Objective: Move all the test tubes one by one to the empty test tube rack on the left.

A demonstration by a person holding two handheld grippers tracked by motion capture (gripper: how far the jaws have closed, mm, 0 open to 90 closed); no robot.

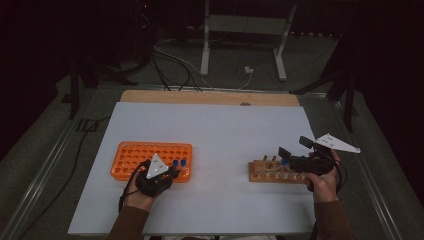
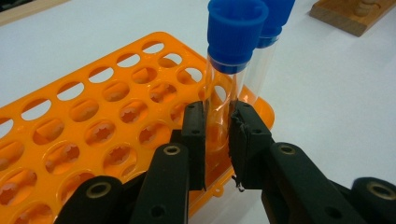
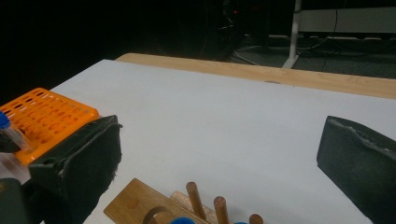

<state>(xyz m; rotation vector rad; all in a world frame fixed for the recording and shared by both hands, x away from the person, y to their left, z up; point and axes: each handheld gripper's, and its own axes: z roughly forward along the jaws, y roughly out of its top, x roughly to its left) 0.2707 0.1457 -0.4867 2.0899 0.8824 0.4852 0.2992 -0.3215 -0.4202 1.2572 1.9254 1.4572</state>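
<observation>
While my left jaws sit clenched on the glass wall of a blue-capped tube [image 2: 224,84], the thing that matters is how that tube stands to them: upright, its long axis rising straight out of the gap between the two black pads, cap well above the pads and its lower end in a hole at the near corner of the orange rack [image 2: 93,121]. The left gripper [image 2: 217,140] comes at it level from the side, so the pads press across the tube, not along it. I judge that any lift must run straight up along that axis, or the glass will bind in its hole. Just behind the held tube, one hole farther from me, stands a second blue-capped tube [image 2: 268,51], close enough that the two caps overlap in the left gripper view; a sideways tilt could knock it.

Farther off across the white bench [image 1: 225,130], my right gripper [image 1: 295,152] hovers over the wooden rack [image 1: 260,172] with its jaws released and wide apart, nothing between them. In the right gripper view, wooden pegs [image 3: 195,198] and a blue cap lie below that gap. My left hand [image 1: 150,182] is the nearer one to the orange rack by far, so this tube is its job.
</observation>
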